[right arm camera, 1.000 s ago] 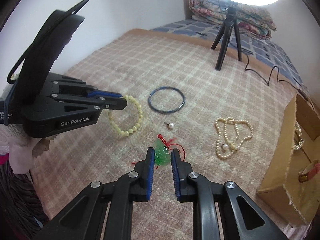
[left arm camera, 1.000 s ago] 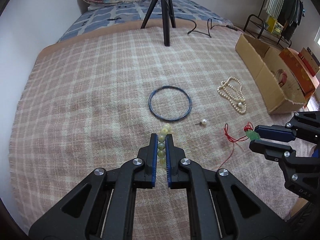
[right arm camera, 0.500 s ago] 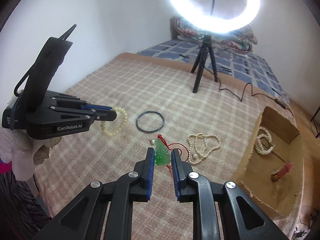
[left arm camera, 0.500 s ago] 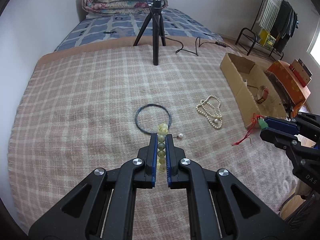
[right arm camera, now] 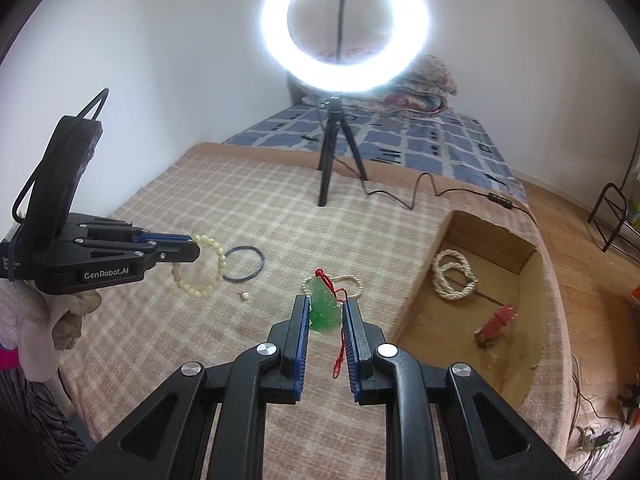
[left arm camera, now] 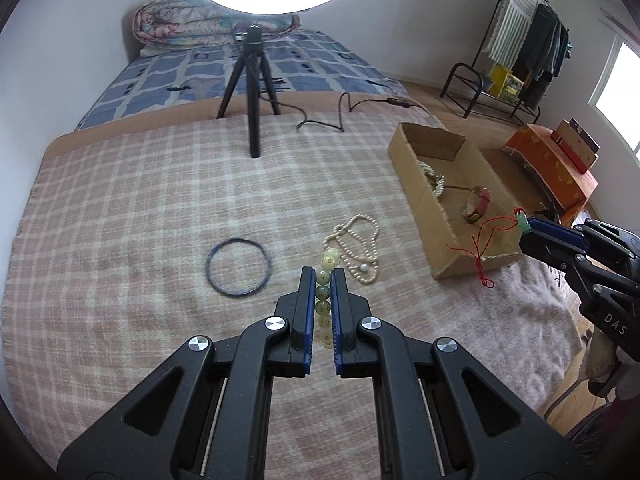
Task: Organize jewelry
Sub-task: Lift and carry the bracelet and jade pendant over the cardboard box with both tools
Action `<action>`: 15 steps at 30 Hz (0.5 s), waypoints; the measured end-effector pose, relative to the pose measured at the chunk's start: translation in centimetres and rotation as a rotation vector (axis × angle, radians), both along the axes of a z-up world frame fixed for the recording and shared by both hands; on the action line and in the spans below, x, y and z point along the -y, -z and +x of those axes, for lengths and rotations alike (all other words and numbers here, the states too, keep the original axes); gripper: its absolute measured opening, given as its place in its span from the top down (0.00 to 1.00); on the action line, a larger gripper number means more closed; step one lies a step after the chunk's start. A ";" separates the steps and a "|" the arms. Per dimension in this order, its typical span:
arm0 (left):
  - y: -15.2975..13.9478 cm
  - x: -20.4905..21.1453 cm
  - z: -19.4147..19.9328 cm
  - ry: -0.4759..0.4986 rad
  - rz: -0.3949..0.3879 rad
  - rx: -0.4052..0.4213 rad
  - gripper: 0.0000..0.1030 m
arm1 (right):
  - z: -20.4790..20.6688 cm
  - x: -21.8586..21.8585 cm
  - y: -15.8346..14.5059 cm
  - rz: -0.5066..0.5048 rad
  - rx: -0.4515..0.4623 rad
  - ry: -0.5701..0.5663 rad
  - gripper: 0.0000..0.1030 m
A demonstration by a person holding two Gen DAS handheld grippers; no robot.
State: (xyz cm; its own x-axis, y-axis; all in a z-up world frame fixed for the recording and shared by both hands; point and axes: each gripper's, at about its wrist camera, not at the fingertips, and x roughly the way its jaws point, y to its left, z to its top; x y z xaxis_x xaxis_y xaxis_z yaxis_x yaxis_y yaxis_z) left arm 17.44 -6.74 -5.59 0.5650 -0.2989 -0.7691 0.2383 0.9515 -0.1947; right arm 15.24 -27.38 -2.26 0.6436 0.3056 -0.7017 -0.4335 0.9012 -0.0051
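Note:
My left gripper (left arm camera: pixel 323 276) is shut on a pale yellow bead bracelet (left arm camera: pixel 325 292), held above the checked blanket; the bracelet hangs from it in the right wrist view (right arm camera: pixel 200 264). My right gripper (right arm camera: pixel 326 304) is shut on a green jade pendant (right arm camera: pixel 325 309) with a red cord (right arm camera: pixel 340 354), held near the front corner of the open cardboard box (right arm camera: pixel 420 300). The pendant also shows in the left wrist view (left arm camera: pixel 521 221). A dark blue bangle (left arm camera: pixel 239 268), a pearl necklace (left arm camera: pixel 358 246) and a small pearl earring (right arm camera: pixel 244 296) lie on the blanket.
The box (left arm camera: pixel 416 196) holds a coiled pearl strand (right arm camera: pixel 452 274) and a red-banded piece (right arm camera: pixel 496 320). A ring light on a black tripod (right arm camera: pixel 334 160) stands at the back with its cable (right arm camera: pixel 420 190). An orange box (left arm camera: pixel 556 168) and a clothes rack (left arm camera: pixel 524 52) stand beyond the bed.
Both grippers have risen and moved right toward the cardboard box, each still holding its piece. The view has tilted up, so the ring light shows fully.

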 end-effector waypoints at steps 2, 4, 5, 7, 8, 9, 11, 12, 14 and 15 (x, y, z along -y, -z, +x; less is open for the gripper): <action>-0.5 0.9 0.2 0.012 -0.008 0.008 0.95 | 0.0 1.3 -0.3 0.005 0.007 0.027 0.85; -1.0 1.8 0.4 0.022 -0.018 0.013 0.95 | 0.1 2.3 -0.5 0.011 0.010 0.051 0.85; -1.2 2.3 0.6 0.028 -0.029 0.015 0.95 | 0.1 2.9 -0.5 0.015 0.011 0.065 0.85; -1.6 3.2 0.9 0.036 -0.047 0.014 0.95 | 0.2 3.9 -0.6 0.017 0.011 0.086 0.85; -1.7 3.7 1.1 0.043 -0.057 0.013 0.95 | 0.3 4.5 -0.6 0.016 0.011 0.100 0.85; -1.9 4.2 1.3 0.049 -0.064 0.012 0.95 | 0.3 4.9 -0.5 0.015 0.011 0.110 0.85; -2.2 5.3 1.7 0.062 -0.075 0.015 0.95 | 0.5 5.9 -0.4 0.018 0.008 0.131 0.85; -2.3 5.8 1.8 0.067 -0.078 0.016 0.95 | 0.6 6.4 -0.4 0.018 0.006 0.142 0.85; -2.4 6.9 2.3 0.078 -0.086 0.013 0.95 | 0.7 7.3 -0.2 0.017 0.005 0.166 0.85; -2.5 7.3 2.6 0.082 -0.088 0.013 0.95 | 0.8 7.7 -0.1 0.017 0.004 0.174 0.85</action>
State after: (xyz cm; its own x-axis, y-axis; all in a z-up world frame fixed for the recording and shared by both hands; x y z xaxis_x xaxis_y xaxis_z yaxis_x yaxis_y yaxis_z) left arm 19.99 -13.99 -3.08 0.5460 -0.4105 -0.7304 0.3177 0.9081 -0.2728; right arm 15.99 -35.04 -2.14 0.6904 0.2015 -0.6948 -0.2712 0.9625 0.0096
